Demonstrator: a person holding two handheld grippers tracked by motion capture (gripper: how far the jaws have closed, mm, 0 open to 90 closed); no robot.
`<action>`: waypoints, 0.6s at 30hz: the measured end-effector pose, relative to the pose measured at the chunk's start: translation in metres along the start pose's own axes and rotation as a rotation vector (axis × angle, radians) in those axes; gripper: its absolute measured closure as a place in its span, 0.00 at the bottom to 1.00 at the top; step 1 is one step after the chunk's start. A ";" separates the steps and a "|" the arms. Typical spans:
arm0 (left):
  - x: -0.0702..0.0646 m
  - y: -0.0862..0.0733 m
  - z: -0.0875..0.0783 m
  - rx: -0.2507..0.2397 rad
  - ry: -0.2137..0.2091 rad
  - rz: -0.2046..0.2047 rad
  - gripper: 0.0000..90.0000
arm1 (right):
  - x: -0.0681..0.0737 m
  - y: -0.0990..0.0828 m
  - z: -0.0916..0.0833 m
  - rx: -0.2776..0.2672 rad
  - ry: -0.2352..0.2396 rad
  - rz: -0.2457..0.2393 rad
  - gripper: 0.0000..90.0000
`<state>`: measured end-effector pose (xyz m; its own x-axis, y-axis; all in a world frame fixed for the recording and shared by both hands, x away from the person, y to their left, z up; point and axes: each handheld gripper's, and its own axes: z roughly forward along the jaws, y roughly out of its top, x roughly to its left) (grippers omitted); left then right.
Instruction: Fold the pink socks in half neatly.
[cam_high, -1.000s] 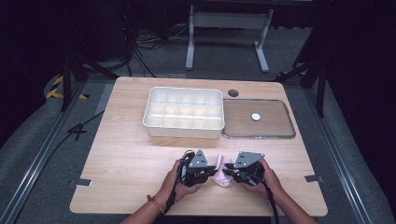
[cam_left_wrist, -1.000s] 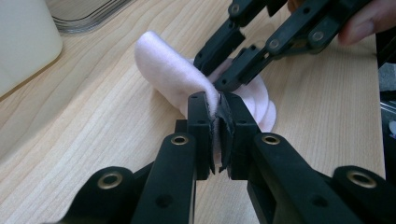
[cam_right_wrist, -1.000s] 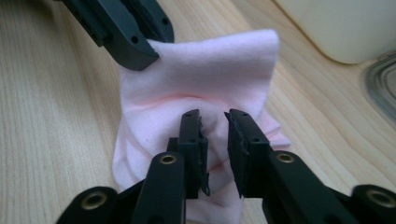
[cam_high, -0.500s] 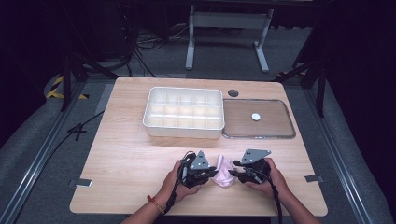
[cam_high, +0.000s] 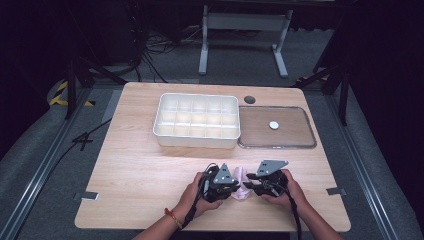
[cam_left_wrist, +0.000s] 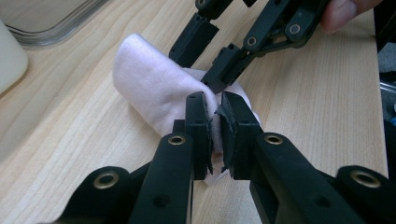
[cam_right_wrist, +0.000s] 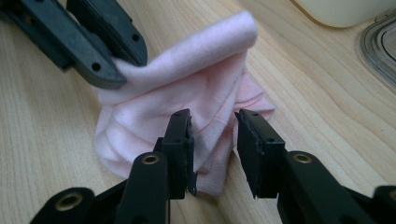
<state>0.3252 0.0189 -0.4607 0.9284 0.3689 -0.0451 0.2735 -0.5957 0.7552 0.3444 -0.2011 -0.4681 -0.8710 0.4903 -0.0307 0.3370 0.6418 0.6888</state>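
Note:
A pale pink folded cloth (cam_high: 241, 183) lies near the table's front edge, between the two hand-held grippers. My left gripper (cam_left_wrist: 215, 105) is shut on one edge of the cloth (cam_left_wrist: 149, 84), which is pinched between its pads. My right gripper (cam_right_wrist: 212, 121) faces it from the other side. Its jaws stand apart around a fold of the cloth (cam_right_wrist: 187, 88); they have just been closing, and the right pad is clear of the fabric. In the high view the left gripper (cam_high: 231, 186) and the right gripper (cam_high: 251, 186) nearly meet over the cloth.
A white compartment tray (cam_high: 196, 134) stands at mid-table. A clear shallow lid (cam_high: 276, 144) with a small white disc (cam_high: 273, 125) lies to its right. A dark round hole (cam_high: 249, 99) sits behind them. The table's front edge (cam_high: 215, 226) is just below the hands.
The right gripper has shifted a little to the right, away from the left one. The left gripper and the cloth have stayed in place.

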 end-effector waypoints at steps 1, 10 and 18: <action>0.000 0.000 0.000 0.007 -0.003 0.006 0.90 | 0.000 0.000 0.000 0.004 0.001 -0.002 0.71; -0.003 0.002 0.006 0.030 -0.004 0.029 0.87 | -0.011 -0.006 -0.007 -0.002 0.032 0.055 0.80; -0.006 0.002 0.012 0.035 -0.017 0.037 0.88 | -0.007 -0.004 -0.003 0.001 0.039 0.033 0.86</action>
<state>0.3235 0.0071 -0.4672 0.9421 0.3341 -0.0287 0.2470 -0.6333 0.7334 0.3478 -0.2089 -0.4682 -0.8726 0.4880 0.0204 0.3664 0.6264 0.6881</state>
